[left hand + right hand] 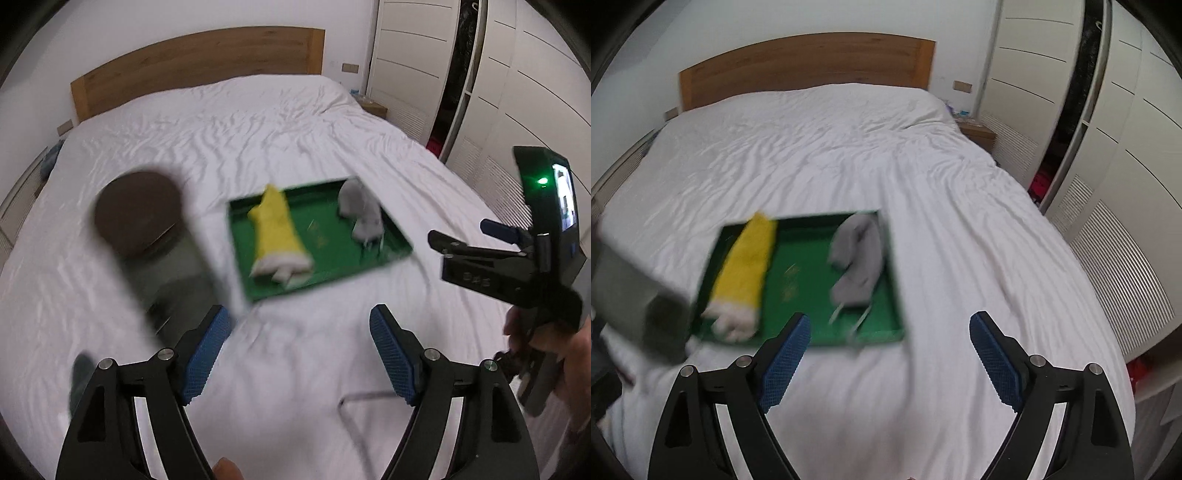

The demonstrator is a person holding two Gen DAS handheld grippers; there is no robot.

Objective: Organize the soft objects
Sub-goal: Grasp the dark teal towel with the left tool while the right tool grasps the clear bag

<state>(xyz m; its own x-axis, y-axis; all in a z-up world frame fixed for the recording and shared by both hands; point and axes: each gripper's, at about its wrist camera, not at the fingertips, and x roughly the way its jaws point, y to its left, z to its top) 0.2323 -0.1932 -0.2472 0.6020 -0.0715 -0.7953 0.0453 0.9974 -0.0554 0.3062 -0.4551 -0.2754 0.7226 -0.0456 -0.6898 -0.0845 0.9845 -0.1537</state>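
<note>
A green tray (332, 254) lies on the white bed; it also shows in the right wrist view (798, 280). In it lie a yellow and white soft toy (277, 236) (744, 273) on the left and a grey soft toy (360, 214) (857, 258) on the right. My left gripper (301, 354) is open and empty, above the sheet in front of the tray. My right gripper (888, 362) is open and empty, near the tray's front edge; it shows from the side in the left wrist view (465, 240).
A tall container with a dark brown round lid (138, 210) stands left of the tray, blurred; it also shows in the right wrist view (635, 295). The white bed sheet (258, 129) is wrinkled. A wooden headboard (199, 62) is at the back. White wardrobes (517, 92) stand on the right.
</note>
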